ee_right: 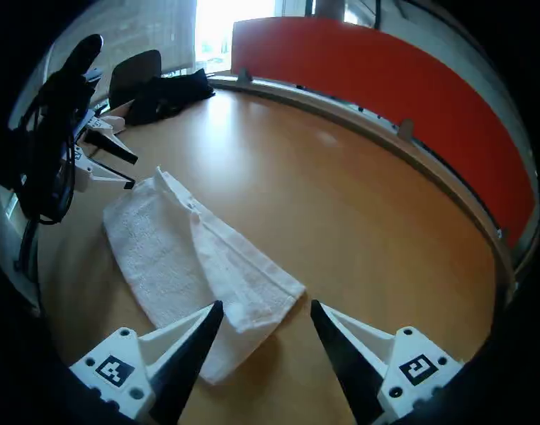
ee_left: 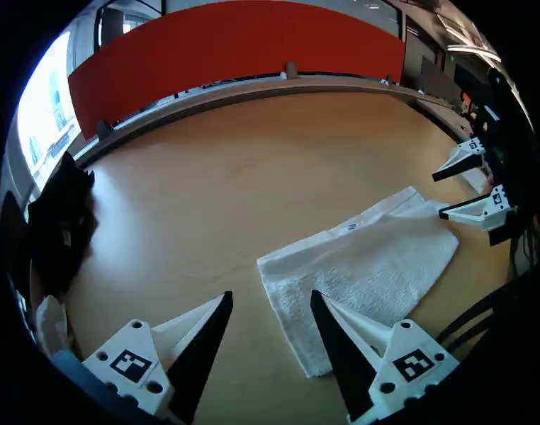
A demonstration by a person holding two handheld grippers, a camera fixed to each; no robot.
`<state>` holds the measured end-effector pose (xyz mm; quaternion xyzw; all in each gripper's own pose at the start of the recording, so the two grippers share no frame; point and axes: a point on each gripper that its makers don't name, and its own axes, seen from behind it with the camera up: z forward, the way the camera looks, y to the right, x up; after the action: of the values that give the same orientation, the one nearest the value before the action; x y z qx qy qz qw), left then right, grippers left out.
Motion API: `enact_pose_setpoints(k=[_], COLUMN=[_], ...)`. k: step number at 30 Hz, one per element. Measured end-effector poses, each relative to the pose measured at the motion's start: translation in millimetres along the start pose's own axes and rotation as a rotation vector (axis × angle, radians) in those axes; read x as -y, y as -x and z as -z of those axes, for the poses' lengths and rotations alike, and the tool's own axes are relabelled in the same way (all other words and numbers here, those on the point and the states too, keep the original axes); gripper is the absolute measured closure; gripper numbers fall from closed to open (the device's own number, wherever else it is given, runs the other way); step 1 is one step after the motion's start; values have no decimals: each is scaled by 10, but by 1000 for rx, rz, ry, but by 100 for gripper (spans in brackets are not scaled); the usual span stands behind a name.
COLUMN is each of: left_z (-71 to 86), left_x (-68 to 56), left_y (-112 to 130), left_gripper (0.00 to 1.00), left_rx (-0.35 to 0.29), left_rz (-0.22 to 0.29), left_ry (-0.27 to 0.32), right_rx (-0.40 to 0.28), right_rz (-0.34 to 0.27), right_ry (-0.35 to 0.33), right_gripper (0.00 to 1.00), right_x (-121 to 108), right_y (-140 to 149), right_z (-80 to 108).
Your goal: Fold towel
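A white towel [ee_left: 362, 265] lies folded on the wooden table [ee_left: 220, 184], a small tag on its upper layer. My left gripper [ee_left: 270, 301] hovers open just above the towel's near corner, nothing between its fingers. In the same view the right gripper [ee_left: 439, 193] stands open at the towel's far end. In the right gripper view the towel [ee_right: 192, 262] stretches away from my open right gripper [ee_right: 264, 308], whose fingers straddle its near folded corner without pressing it. The left gripper [ee_right: 132, 171] shows farther off, open, at the towel's far edge.
A red partition [ee_left: 234, 46] runs along the table's far edge. A dark bag or garment [ee_left: 61, 219] sits at the table's left side, also seen as dark cloth [ee_right: 167, 92] next to a chair [ee_right: 132, 71]. Black cables [ee_right: 50, 163] hang near the left gripper.
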<state>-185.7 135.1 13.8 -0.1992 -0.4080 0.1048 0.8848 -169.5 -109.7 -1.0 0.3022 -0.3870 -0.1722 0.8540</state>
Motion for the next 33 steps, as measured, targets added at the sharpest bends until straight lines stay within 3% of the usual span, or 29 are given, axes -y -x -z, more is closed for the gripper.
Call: enact_pose_setpoints(k=[12,33], left_z=[28,176], left_x=[23,-29], left_y=[20,114], left_gripper=[18,18], left_rx=[2,-4], left_rz=[11,36], left_ry=[-8,-3], right_rx=[-29,-33], right_rz=[-38,-46], right_ry=[29,13], right_gripper=[0,0], right_x=[-113,59], right_y=[-41,51], right_z=[64,202])
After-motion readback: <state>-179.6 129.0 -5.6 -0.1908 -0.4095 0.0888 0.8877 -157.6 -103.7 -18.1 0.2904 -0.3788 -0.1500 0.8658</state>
